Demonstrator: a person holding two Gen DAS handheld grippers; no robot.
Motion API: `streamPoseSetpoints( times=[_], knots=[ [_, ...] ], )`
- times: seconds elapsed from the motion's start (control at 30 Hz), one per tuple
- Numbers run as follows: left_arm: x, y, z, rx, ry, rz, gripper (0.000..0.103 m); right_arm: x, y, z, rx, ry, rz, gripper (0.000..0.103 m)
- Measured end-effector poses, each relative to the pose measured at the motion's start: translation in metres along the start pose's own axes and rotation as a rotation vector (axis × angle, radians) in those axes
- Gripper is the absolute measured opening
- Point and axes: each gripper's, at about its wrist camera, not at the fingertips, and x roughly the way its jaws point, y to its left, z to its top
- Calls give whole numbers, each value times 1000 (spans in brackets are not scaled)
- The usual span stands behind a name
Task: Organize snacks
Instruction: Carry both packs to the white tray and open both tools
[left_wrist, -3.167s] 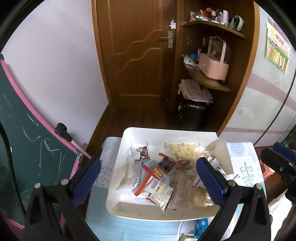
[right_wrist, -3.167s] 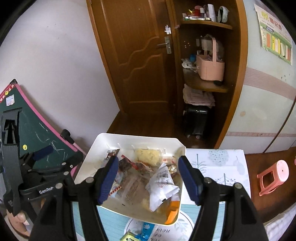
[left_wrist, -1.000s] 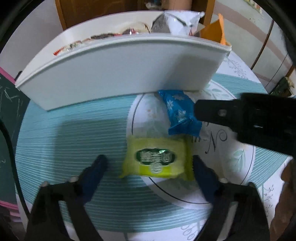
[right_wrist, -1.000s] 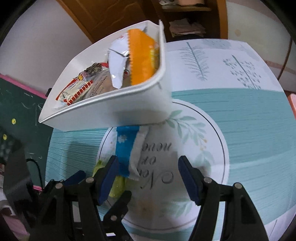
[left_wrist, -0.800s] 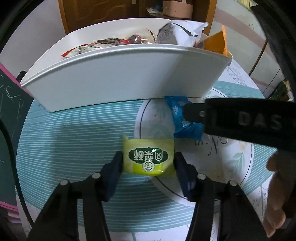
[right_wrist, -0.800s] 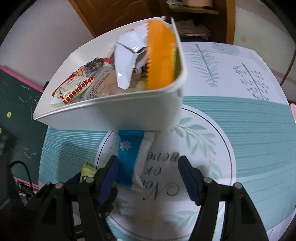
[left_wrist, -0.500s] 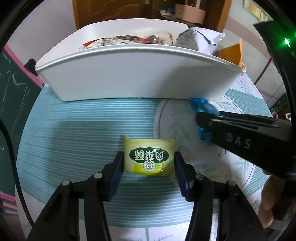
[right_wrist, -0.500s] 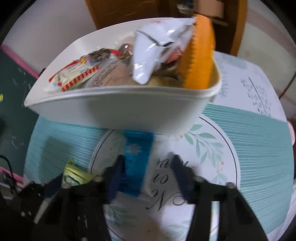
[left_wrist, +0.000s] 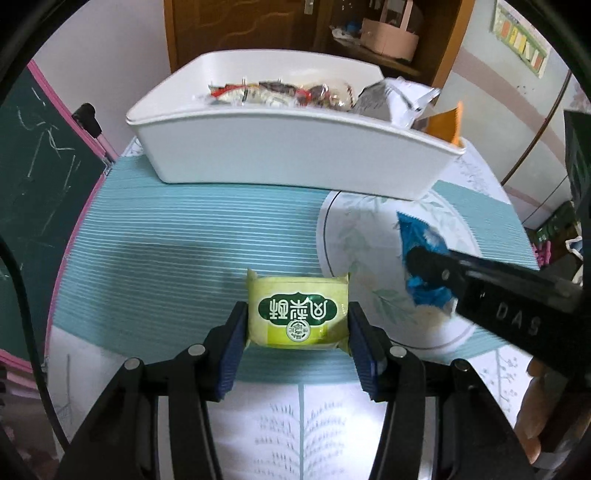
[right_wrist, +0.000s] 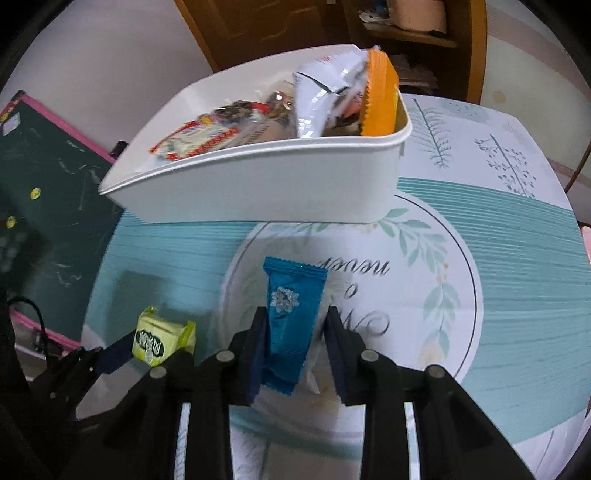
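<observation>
Left wrist: yellow-green snack (left_wrist: 297, 314) now raised in left tool (left_wrist: 297, 332) (tighter).

The right gripper (left_wrist: 424, 266) reads "DAS"; the tablecloth (right_wrist: 480, 258), "never".

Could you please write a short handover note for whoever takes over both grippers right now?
Left gripper: shut on the yellow-green snack packet, held low over the table mat.
Right gripper: its fingers flank the blue snack packet; the left one touches it, the right shows a small gap, so a firm grip is unclear.
White bin: on the mat just beyond both packets, already holding several wrapped snacks, among them an orange packet.
Done: most snacks are binned.
Left: probably carry both packets over the near wall and release them inside.
</observation>
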Motion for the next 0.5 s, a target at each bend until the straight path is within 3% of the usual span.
streamPoseSetpoints(
  times=[0.3, 0.5],
  knots=[
    [-61, -5, -5, 1, -49, -38, 51, -54, 14, -26, -34, -47, 57, 30],
    [-102, -9, 1, 44, -106, -40, 51, -87, 19, -33, 20, -88, 119, 30]
  ],
)
